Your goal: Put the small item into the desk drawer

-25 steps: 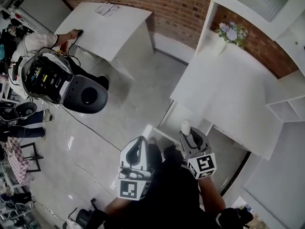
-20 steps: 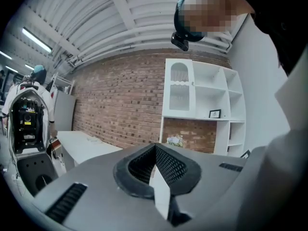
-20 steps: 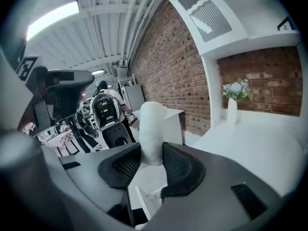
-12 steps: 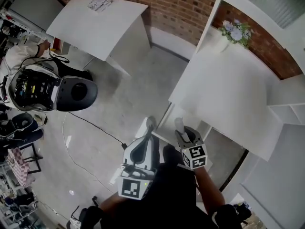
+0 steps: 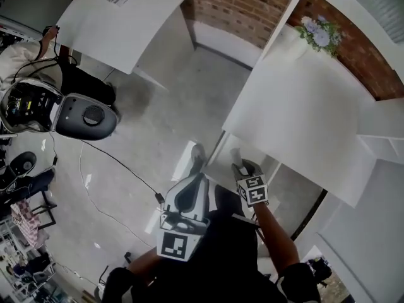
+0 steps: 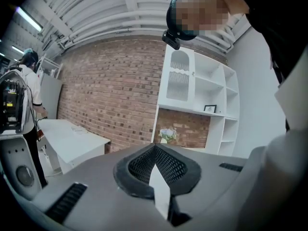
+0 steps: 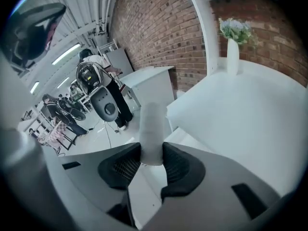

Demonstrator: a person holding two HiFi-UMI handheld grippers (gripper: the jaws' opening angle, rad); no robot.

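- We look down into a room with a brick wall [image 5: 240, 5] and a grey floor [image 5: 158, 118].
- We count two white tables. The near table [image 5: 297, 112] carries one vase of flowers [image 5: 319, 33], and the far table [image 5: 126, 24] stands at the upper left.
- We count one open drawer [image 5: 218, 163] under the near table's front edge, one small white cylinder [image 5: 235, 155] and two claws.
- We count one person [image 5: 25, 49] by the far table.
- Compared with a second ago, both claws have reached further forward towards the drawer. The cylinder now sits closer under the table's edge, and the grip on it is unchanged.
- The right claw [image 5: 238, 163] is clamped on the cylinder [image 7: 153, 129]. The cylinder stands up from between the two pads, over the drawer.
- The left claw [image 5: 197, 153] has its jaws together on nothing. It is just to the left of the cylinder, at the drawer's left side.
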